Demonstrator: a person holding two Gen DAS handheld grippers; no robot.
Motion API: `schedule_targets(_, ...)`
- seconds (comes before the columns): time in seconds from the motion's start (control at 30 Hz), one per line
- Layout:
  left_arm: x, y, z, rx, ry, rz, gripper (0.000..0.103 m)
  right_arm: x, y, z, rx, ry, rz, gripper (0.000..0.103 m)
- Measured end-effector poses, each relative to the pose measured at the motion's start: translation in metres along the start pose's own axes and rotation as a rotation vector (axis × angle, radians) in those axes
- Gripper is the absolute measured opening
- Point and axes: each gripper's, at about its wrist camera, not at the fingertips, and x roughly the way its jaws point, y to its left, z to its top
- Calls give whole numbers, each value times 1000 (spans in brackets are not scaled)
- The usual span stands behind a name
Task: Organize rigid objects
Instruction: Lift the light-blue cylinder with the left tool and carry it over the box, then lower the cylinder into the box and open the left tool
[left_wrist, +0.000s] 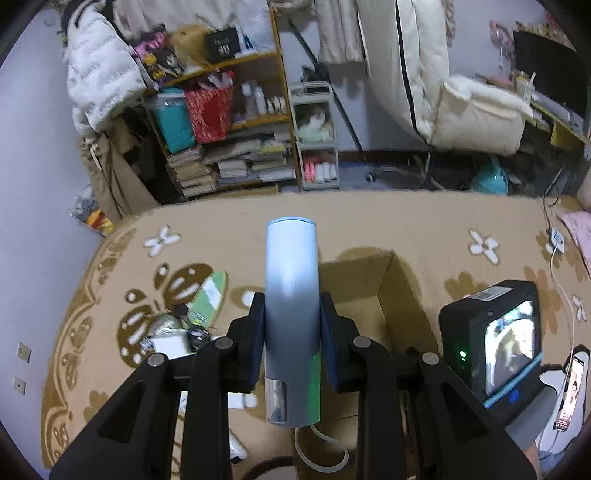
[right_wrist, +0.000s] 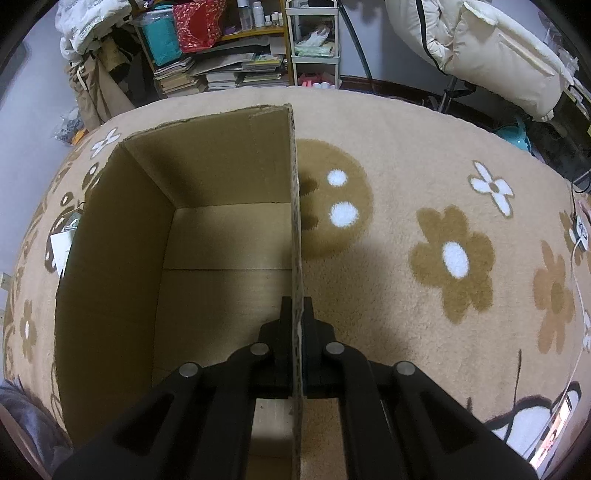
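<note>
Two grippers are busy: left gripper clamps a grey-blue cylinder, no label readable, between its fingers; right gripper pinches the cardboard box wall, box interior left of its fingers.

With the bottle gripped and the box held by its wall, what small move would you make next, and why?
Probably carry the blue-grey bottle, clamped in the left gripper, right and down into the cardboard box. The right gripper pinches the box's wall, steadying it, and the visible box floor is bare.
</note>
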Motion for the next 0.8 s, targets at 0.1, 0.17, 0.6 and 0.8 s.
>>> schedule_targets(0.1,23,-8,-3,9,41,20,26,3,-4,0,2,3,16,5)
schedule_targets(0.17,41,-12,-6,11,72,36,26,5,-7,0,13,1,37,5)
schedule_targets(0.6,87,-24,-19,54,160,69,26,13,-18,-4,45,11,109,6)
schedule_targets(0.8,91,-28,-19,72,162,97,26,15,-19,-2,45,14,119,6)
